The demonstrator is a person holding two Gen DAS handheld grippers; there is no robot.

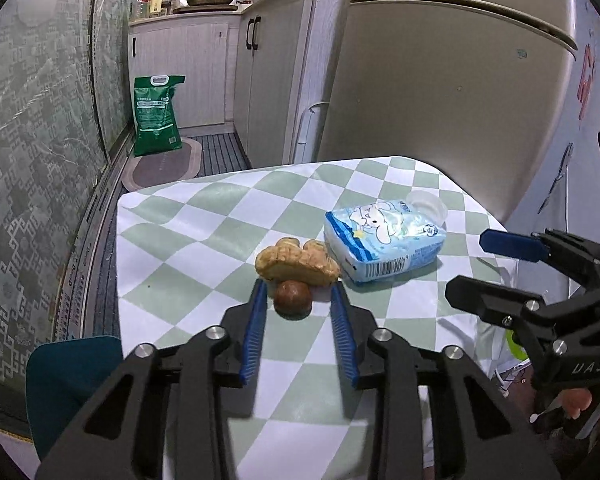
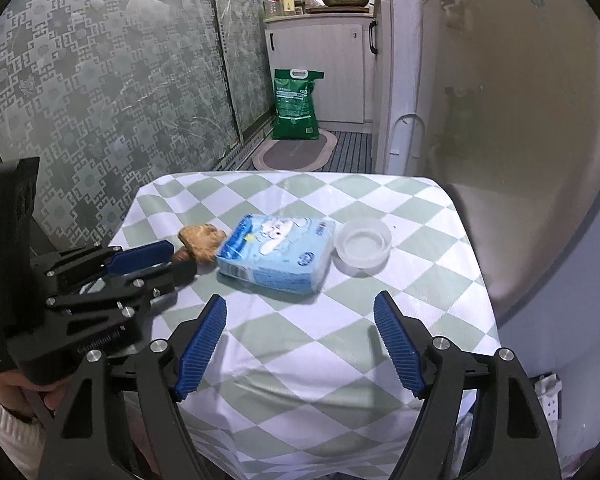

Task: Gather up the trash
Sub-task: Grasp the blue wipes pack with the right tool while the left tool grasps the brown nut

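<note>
On the green-and-white chequered tablecloth (image 1: 204,216) a small brown round piece (image 1: 293,303) lies in front of a tan lumpy piece of bread (image 1: 296,262). My left gripper (image 1: 299,287) is open, its blue pads either side of the brown piece with gaps showing. To their right lie a light blue tissue pack (image 1: 384,240) and a clear plastic cup (image 1: 428,204). In the right wrist view my right gripper (image 2: 300,298) stands wide open and empty, just short of the tissue pack (image 2: 276,254). The cup (image 2: 363,246) sits beside the pack, and the bread (image 2: 204,242) is at its left.
A large fridge (image 1: 440,80) stands close behind the table on the right. White cabinets (image 1: 268,80), a green sack (image 1: 156,116) and a floor mat (image 1: 164,164) lie beyond. Patterned glass doors (image 2: 100,100) run along the left. A teal chair back (image 1: 72,380) is at the near left.
</note>
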